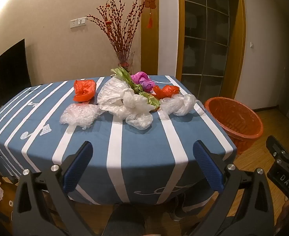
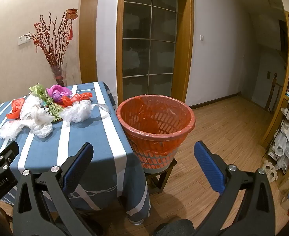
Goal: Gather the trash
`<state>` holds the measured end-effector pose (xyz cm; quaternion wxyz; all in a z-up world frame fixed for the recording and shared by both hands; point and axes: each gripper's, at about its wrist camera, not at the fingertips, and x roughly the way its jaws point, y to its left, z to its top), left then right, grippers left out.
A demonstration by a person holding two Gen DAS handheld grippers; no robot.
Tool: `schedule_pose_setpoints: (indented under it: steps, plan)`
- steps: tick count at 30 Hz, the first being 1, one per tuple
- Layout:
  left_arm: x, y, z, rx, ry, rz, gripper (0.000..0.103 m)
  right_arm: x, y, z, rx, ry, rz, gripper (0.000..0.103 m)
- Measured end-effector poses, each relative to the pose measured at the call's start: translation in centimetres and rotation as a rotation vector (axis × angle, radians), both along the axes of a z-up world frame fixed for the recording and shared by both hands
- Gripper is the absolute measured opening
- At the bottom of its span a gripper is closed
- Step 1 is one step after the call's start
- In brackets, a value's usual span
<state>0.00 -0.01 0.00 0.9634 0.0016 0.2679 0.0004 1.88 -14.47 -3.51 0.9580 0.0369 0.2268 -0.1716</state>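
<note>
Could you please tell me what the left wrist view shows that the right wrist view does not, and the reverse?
Only the left wrist view shows the dark screen on the left wall and the open left gripper.

Only the right wrist view shows the wooden stool under the trash basket, the shelf of white bags on the far right, and the open right gripper.

Both show the striped table, the crumpled plastic bags, the vase of red branches, the basket and the glass door.

Dim warm indoor light, soft shadows, sharp focus, strong fisheye bending and dark corners.
</note>
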Motion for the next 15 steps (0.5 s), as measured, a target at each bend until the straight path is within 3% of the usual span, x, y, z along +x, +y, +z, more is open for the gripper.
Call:
schedule_pose_setpoints:
  steps: [15]
  plan:
    - [0.0, 0.0, 0.0, -0.002, 0.002, 0.0, 0.099, 0.0, -0.02, 0.01, 0.002, 0.0, 0.001, 0.101]
